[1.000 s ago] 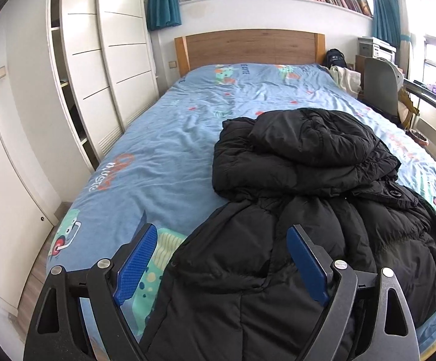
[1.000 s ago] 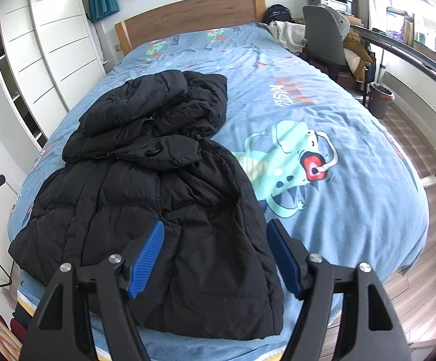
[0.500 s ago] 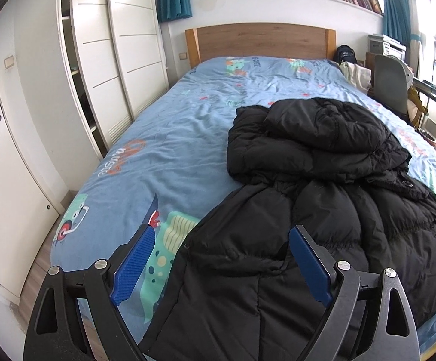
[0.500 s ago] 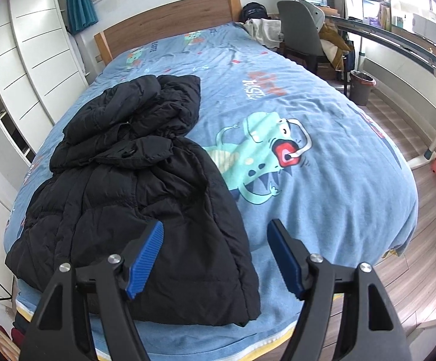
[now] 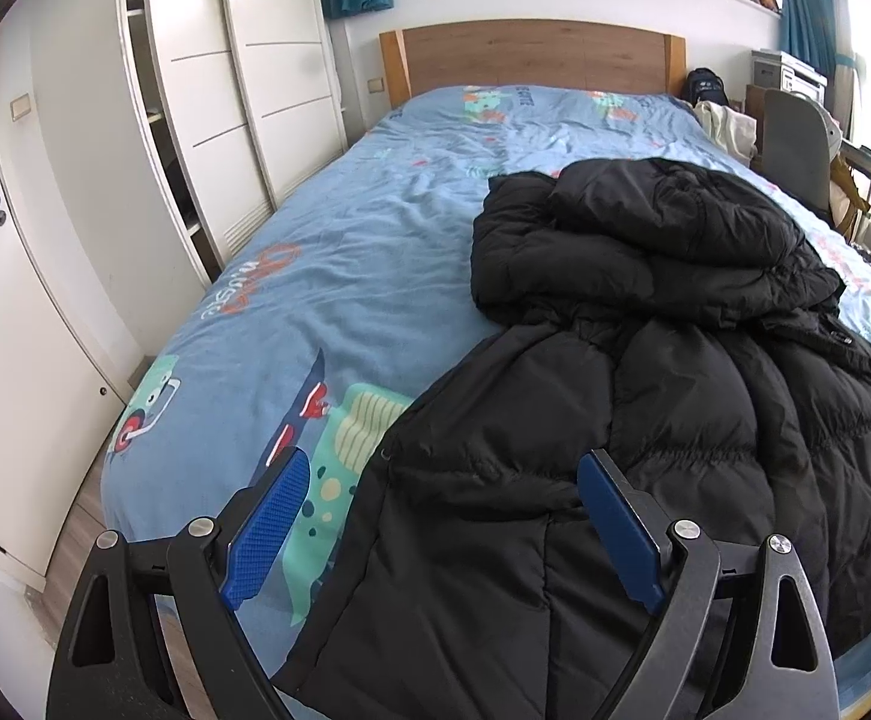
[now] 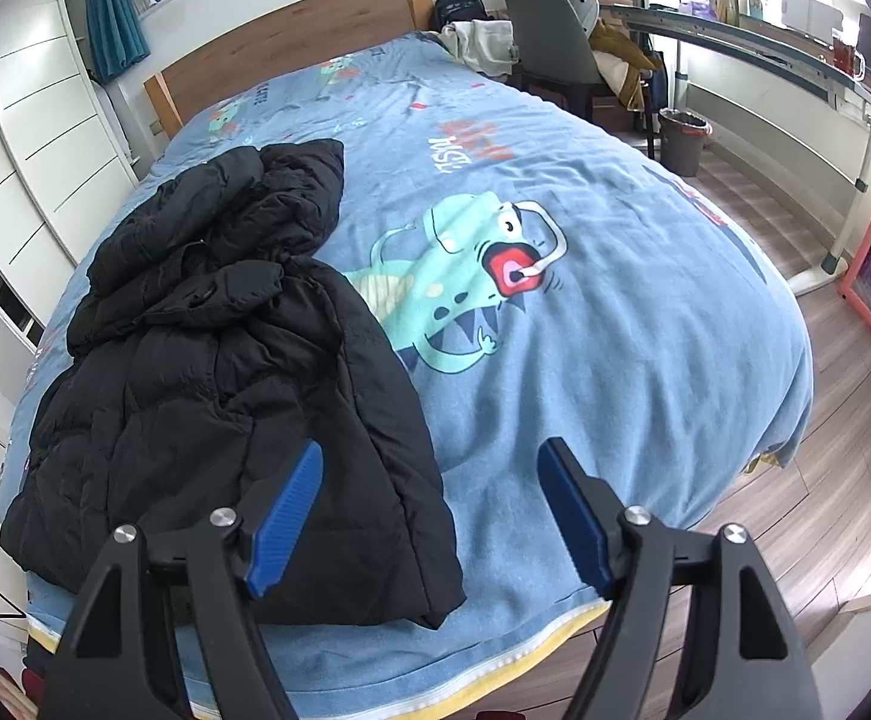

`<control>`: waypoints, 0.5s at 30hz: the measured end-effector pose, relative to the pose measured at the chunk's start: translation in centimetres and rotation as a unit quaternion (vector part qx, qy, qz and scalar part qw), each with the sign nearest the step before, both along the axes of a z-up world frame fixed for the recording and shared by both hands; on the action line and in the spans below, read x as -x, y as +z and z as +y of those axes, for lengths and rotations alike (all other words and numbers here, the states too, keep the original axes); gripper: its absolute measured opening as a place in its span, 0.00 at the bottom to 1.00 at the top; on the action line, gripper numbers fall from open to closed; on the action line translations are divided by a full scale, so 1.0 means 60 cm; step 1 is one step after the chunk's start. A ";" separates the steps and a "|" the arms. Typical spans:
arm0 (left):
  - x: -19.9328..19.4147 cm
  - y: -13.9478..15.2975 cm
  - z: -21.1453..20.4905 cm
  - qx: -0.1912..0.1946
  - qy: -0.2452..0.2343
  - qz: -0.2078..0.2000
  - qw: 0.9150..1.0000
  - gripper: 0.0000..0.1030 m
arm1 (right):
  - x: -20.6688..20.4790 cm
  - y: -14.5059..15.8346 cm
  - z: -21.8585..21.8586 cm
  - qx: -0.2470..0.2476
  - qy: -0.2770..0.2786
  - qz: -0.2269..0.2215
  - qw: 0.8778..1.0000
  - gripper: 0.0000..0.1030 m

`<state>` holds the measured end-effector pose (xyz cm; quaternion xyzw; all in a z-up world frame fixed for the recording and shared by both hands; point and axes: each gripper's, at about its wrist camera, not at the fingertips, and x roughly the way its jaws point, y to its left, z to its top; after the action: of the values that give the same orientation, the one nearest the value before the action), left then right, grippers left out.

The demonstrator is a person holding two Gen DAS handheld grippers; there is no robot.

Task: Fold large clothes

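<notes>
On the bed (image 5: 375,252), the black coat's (image 5: 645,420) hem lies below both grippers' spread, empty jaws.

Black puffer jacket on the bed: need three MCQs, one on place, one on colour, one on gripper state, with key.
1. Where does the black puffer jacket lie on the blue cartoon-print bedspread?
A. At the wooden headboard
B. Towards the foot end, nearer the wardrobe side
C. On the floor

2. What colour are the pads of the right gripper?
A. Blue
B. Red
C. White

3. How does the left gripper stand?
A. Shut on the jacket
B. Shut on the bedspread
C. Open, holding nothing

Key: 1 B, the hem reaches the foot edge while the wooden headboard is far behind; 2 A, both pads are blue; 3 C, its jaws stand wide apart above the jacket's edge, pressing on nothing.
</notes>
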<state>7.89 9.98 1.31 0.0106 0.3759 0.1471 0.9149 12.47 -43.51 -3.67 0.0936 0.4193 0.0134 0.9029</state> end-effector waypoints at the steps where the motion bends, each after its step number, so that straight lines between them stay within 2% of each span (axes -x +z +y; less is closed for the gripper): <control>1: 0.000 -0.005 0.002 0.001 0.001 0.003 1.000 0.88 | -0.002 -0.004 0.000 0.000 0.001 0.002 1.000 0.71; 7: 0.000 -0.028 0.014 0.006 0.007 0.022 1.000 0.88 | -0.010 -0.026 0.010 -0.005 0.009 0.018 1.000 0.72; 10: -0.001 -0.037 0.019 0.006 0.010 0.028 1.000 0.92 | -0.014 -0.035 0.016 -0.007 0.013 0.025 1.000 0.72; 15: -0.002 -0.054 0.030 0.018 0.013 0.041 0.999 0.93 | -0.020 -0.047 0.021 -0.010 0.017 0.037 0.999 0.74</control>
<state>7.98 11.80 -1.90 -0.0043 0.4158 0.1518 0.8967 13.66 -42.24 -6.48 0.0961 0.4540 0.0298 0.8853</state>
